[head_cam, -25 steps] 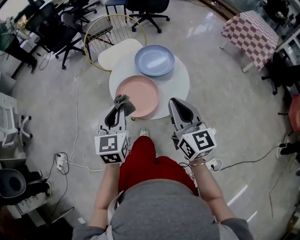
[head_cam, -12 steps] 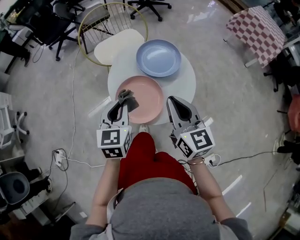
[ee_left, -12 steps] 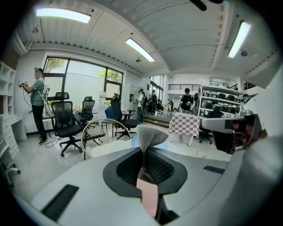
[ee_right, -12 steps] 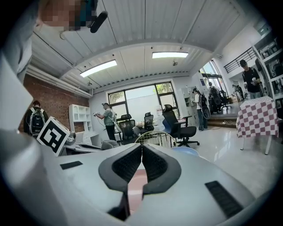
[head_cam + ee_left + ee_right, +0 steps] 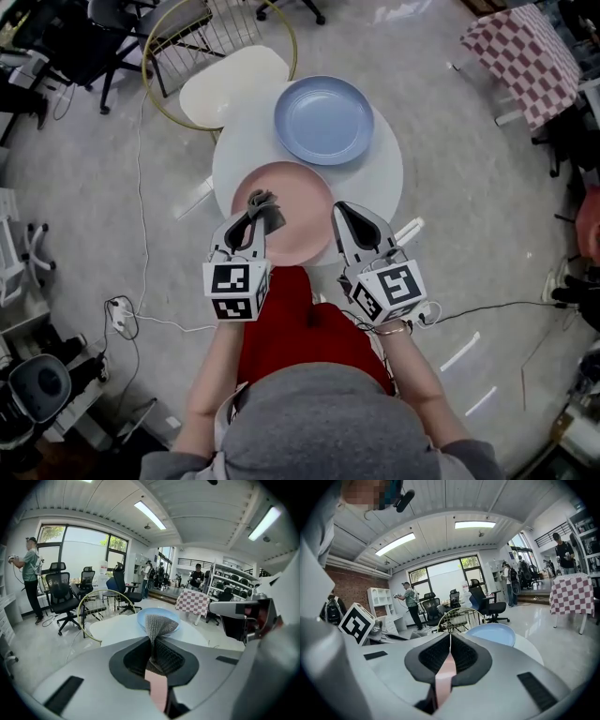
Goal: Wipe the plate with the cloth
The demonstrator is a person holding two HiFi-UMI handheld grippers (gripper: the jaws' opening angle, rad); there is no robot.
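Note:
A pink plate [image 5: 291,202] lies on the near side of a round white table [image 5: 380,173], with a blue plate [image 5: 324,119] behind it. My left gripper [image 5: 253,214] is shut on a grey knitted cloth [image 5: 263,203], held over the pink plate's near left part. In the left gripper view the cloth [image 5: 159,625] fans up from between the jaws of the left gripper [image 5: 153,644], in front of the blue plate [image 5: 140,616]. My right gripper [image 5: 339,210] is shut on nothing at the pink plate's near right rim; a strip of pink plate [image 5: 444,674] shows beneath the right gripper [image 5: 450,637].
A white chair seat [image 5: 230,86] with a gold wire back [image 5: 192,37] stands beyond the table at the left. A checkered table [image 5: 520,47] is at the far right. Office chairs [image 5: 103,42] and floor cables [image 5: 141,187] lie to the left. The person's red-clad legs [image 5: 281,319] are under the grippers.
Both grippers have come forward toward the table: the left one with the cloth now hangs over the pink plate, the right one reaches its near right rim. Both stayed shut.

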